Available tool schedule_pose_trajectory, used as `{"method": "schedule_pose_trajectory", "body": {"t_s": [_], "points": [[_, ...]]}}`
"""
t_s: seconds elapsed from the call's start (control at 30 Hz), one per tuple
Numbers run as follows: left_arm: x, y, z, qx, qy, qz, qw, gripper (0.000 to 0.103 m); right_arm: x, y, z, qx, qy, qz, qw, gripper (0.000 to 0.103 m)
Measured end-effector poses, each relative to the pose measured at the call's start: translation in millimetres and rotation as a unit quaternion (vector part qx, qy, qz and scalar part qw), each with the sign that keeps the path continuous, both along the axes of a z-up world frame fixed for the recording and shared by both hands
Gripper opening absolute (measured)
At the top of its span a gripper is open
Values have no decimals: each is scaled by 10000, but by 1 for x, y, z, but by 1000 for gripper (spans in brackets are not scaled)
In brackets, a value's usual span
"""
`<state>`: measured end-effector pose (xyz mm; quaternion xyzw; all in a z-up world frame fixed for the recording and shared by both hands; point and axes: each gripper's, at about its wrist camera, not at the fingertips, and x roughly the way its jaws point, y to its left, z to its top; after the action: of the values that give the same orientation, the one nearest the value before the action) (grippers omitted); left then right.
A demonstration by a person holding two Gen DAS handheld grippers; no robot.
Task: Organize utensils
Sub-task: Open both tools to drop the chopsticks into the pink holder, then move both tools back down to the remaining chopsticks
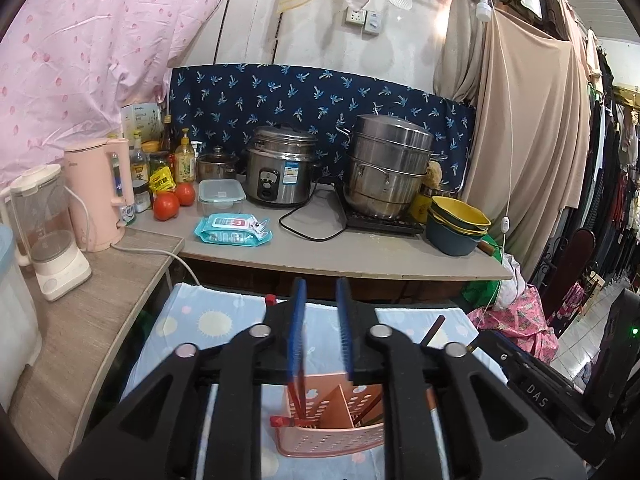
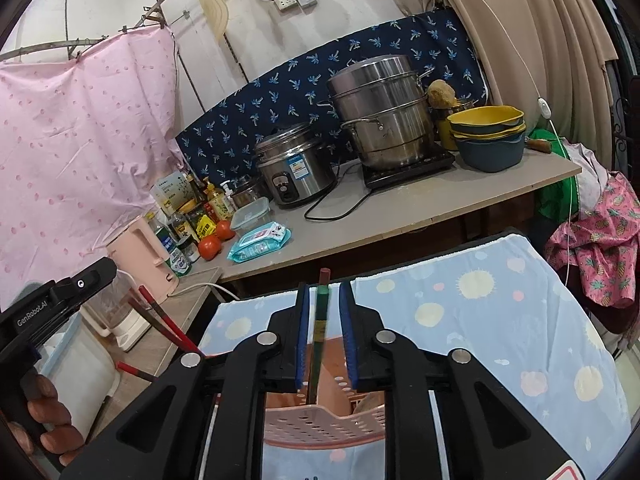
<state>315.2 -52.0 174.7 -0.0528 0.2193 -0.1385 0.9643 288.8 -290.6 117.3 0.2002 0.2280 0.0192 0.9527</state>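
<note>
Over the pink perforated caddy (image 2: 320, 424) on the sun-print cloth (image 2: 480, 312) I am working both grippers, and the step in hand, as I judge it, is dropping chopsticks into its compartments. To do this well I am thinking the right gripper (image 2: 324, 332) should stay centred over the slot, keep the stick near upright, and only let go once the lower tip is well down inside the wall, so it slides in rather than tipping over the rim. In the right wrist view a dark green chopstick (image 2: 321, 320) is standing between the blue pads (image 2: 303, 332), its lower end already reaching down into the caddy and its reddish top poking above the fingertips; the fingers are standing apart with a gap on each side of the stick, so I am reading them as not clamping it, though whether a pad is grazing it I cannot tell. In the left wrist view the left gripper (image 1: 320, 332) is hovering above the same caddy with its fingers apart and nothing between them. Red chopsticks (image 1: 298, 404) are leaning in the compartment just below its left pad, beside the divider. More red sticks (image 2: 166, 318) are showing at the left of the right view, close to the other handle.
</note>
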Motion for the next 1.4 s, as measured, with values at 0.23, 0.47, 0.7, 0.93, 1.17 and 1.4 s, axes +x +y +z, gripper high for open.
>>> {"method": "schedule_pose_trajectory", "body": {"t_s": [0.23,0.47,0.7,0.93,1.17,1.4], "points": [[-9,5,-4,9,69,47,10000,25,-11,-3,3,-11,-47,-54,10000,20],[-29,7,-9,57,124,23,9999,31,-33,4,2,-105,-14,57,9999,20],[-58,12,-29,116,374,-10,9992,31,-68,14,-18,-209,260,233,9992,20],[-95,20,-66,202,807,-49,9965,31,-114,28,-51,-415,667,449,9959,20],[-133,26,-112,311,1363,-86,9901,31,-161,48,-87,-843,1086,651,9884,20],[-169,32,-151,463,1782,-69,9829,31,-199,59,-122,-856,1509,834,9813,20]]}}
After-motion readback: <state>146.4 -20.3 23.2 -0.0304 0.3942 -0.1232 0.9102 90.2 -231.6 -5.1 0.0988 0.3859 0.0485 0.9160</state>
